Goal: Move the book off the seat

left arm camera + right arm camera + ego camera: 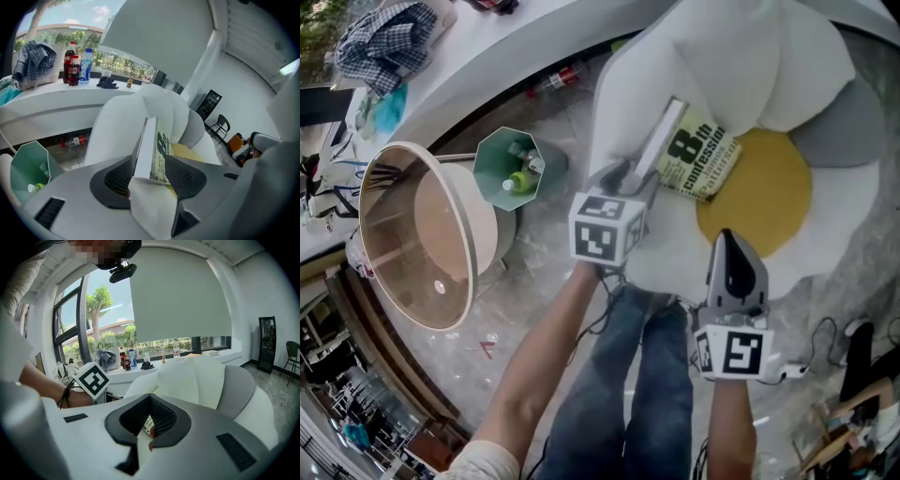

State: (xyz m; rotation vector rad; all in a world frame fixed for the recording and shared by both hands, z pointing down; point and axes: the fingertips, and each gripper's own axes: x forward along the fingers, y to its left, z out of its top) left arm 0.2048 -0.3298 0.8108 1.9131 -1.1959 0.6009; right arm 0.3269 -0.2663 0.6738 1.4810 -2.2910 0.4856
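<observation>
Your left gripper (639,173) (149,161) points steeply down onto the flower-shaped seat (722,56) with its jaws spread. The book (698,150) (157,150), a paperback with a large "8th" on its cover, sits between them. It stands tilted on its edge, the pale page block turned toward your left pad and the printed cover toward your right pad. The pads look just clear of it on both sides rather than pressing, though the close view makes that hard to be sure of. So the book is on the seat, on the white cushion just beside the yellow centre (759,187) and close to the back petals. Your right gripper (729,236) (150,399) hangs over the front petal, its tip at the edge of the yellow centre, with the jaws closed together on nothing, apart from the book. To the left of the seat on the floor stand a green bin (511,169) with bottles in it and a round side table (422,234). On the white ledge behind are two cola bottles (70,63), a water bottle (85,65) and a checked cloth (33,61).
</observation>
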